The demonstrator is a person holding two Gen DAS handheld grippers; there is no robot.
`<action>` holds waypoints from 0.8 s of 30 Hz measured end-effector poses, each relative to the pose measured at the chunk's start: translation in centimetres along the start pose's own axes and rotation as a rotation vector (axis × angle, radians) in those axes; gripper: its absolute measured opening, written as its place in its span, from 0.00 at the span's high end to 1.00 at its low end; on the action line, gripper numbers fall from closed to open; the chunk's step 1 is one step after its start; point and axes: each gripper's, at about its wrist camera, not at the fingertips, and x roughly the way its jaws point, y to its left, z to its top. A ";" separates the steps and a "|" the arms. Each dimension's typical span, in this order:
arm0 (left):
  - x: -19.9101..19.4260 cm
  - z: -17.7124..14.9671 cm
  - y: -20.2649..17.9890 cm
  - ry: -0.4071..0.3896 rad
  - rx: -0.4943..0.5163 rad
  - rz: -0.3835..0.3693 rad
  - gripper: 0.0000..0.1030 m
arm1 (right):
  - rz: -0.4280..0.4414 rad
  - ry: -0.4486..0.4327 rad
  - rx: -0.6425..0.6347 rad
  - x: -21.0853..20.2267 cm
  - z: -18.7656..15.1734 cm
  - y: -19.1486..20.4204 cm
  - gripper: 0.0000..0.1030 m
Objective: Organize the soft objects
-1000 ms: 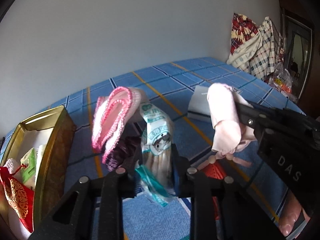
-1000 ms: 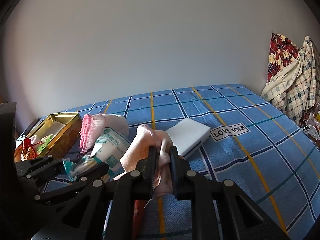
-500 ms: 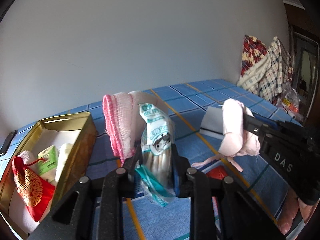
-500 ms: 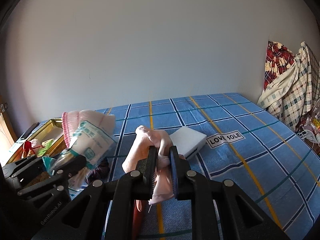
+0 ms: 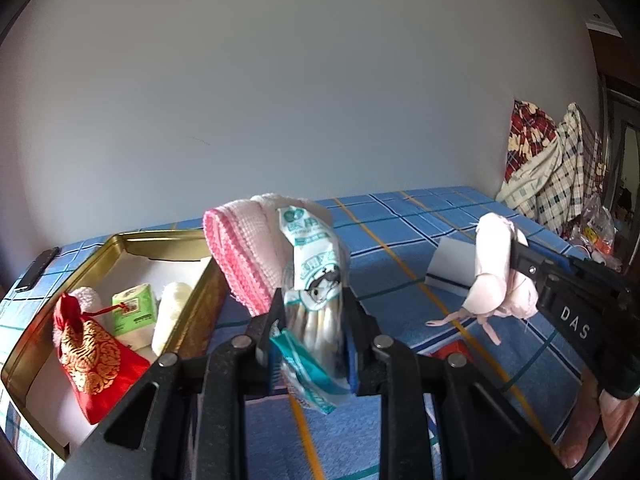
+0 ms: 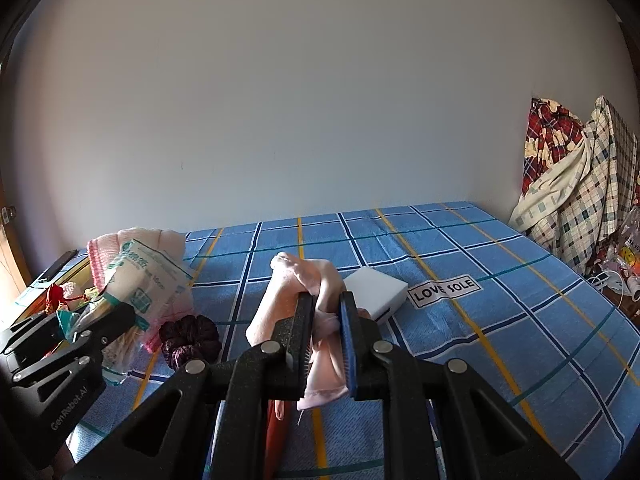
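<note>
Bedsheet (image 6: 460,344): blue, navy/yellow/teal grid. Tin (image 5: 160,240) at left: gold. Pouch (image 5: 90,354) in it: red, gold embroidery. Cloth (image 5: 244,252): pale pink, hot-pink edge. Packet (image 5: 316,280): white/teal print. Sock (image 6: 280,300): light pink. Scrunchie (image 6: 191,340): dark maroon. Box (image 6: 374,292): white. Clothes (image 6: 576,184) at right: red and white plaid.

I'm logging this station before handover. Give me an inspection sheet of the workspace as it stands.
Surface: blue plaid sheet.
Job's things: gold tin holds red pouch, green packet, white roll; pink towel, sponge, scrunchie outside.
Clutter: plaid clothes, phone.
Grippers: left gripper shut on swab bag; right gripper shut on pink cloth.
Cables: white cable, far right.
Surroundings: bare wall.
</note>
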 end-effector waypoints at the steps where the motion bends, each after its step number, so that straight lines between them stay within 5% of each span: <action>1: -0.2 -0.1 0.1 -0.008 -0.002 0.005 0.78 | 0.000 -0.005 -0.002 -0.1 0.0 0.0 0.85; 24: -2.9 -0.8 2.6 -0.089 -0.051 0.073 0.78 | 0.006 -0.123 -0.060 -2.3 -0.4 2.3 0.85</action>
